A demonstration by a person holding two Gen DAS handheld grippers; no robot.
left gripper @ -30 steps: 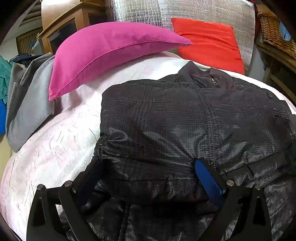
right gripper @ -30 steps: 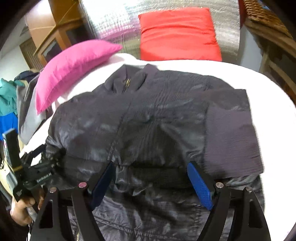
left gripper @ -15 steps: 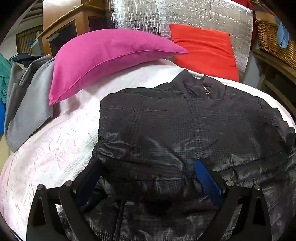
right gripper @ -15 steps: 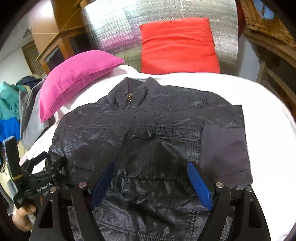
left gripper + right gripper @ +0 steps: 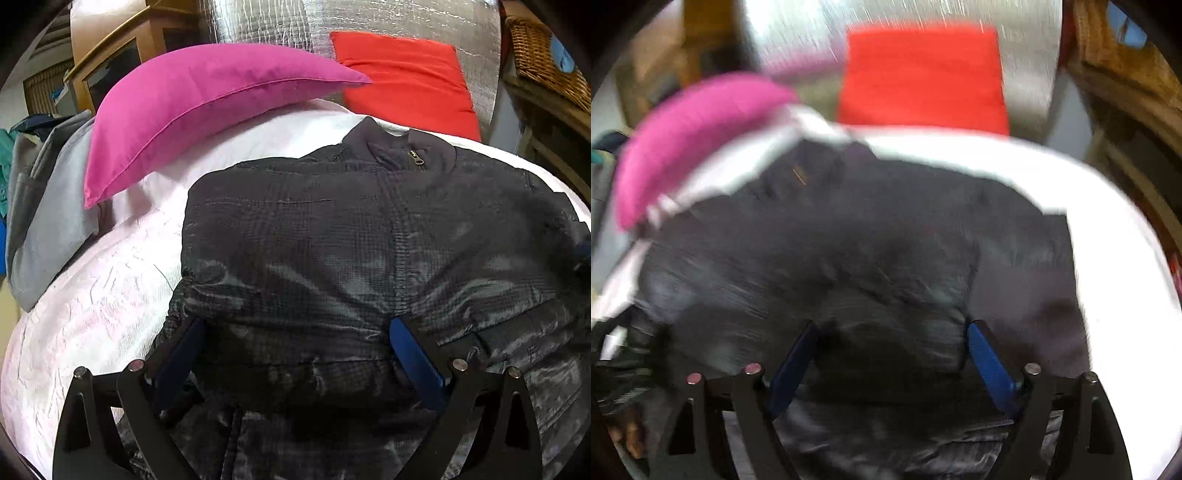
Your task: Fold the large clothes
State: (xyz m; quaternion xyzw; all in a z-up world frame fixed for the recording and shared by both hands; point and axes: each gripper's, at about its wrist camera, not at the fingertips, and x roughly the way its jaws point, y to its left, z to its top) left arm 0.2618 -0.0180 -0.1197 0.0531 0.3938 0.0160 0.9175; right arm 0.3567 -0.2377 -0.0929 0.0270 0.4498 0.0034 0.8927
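Jacket (image 5: 369,240) nearer — collar (image 5: 402,151) still far-pointing.

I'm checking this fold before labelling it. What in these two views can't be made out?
- Right wrist view: motion blur smears the dark quilted jacket; its creases are unreadable.
- Left wrist view: the jacket's hem is cut off by the bottom edge and hidden behind the left gripper.
- Neither view shows whether the wide-apart jaws pinch any fabric.
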